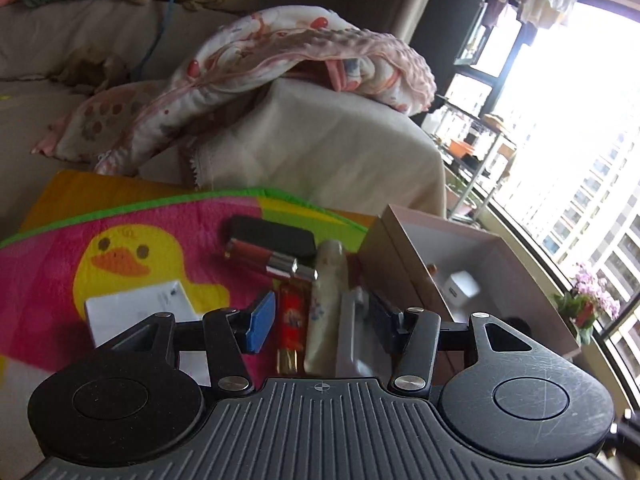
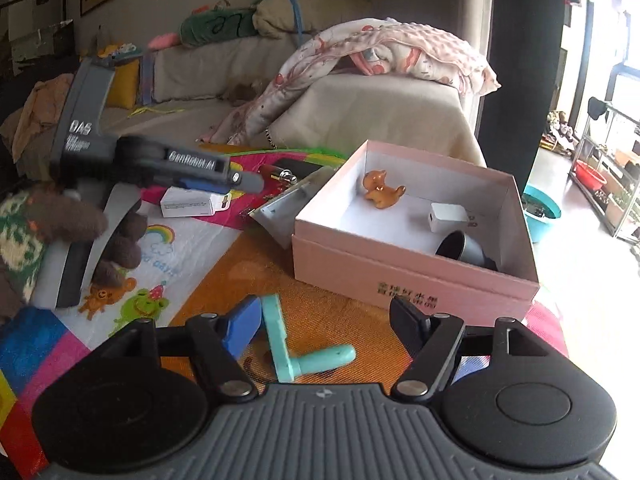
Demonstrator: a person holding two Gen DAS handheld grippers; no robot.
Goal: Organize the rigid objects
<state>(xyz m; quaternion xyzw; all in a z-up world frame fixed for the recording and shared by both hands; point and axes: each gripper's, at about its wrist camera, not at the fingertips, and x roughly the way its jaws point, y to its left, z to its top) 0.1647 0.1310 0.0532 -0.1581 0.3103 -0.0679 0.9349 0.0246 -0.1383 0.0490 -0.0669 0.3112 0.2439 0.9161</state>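
Note:
My left gripper is open over a red tube, a cream floral tube and a grey flat piece on the colourful mat. A lip gloss and a black case lie beyond. The pink box holds an orange cat figurine, a white cube and a dark cup. My right gripper is open over a teal L-shaped piece. The left gripper also shows in the right wrist view.
A white packet lies on the mat beside the duck print. A beige sofa with a pink patterned blanket stands behind. A gloved hand holds the left tool. Shelves and a window are at right.

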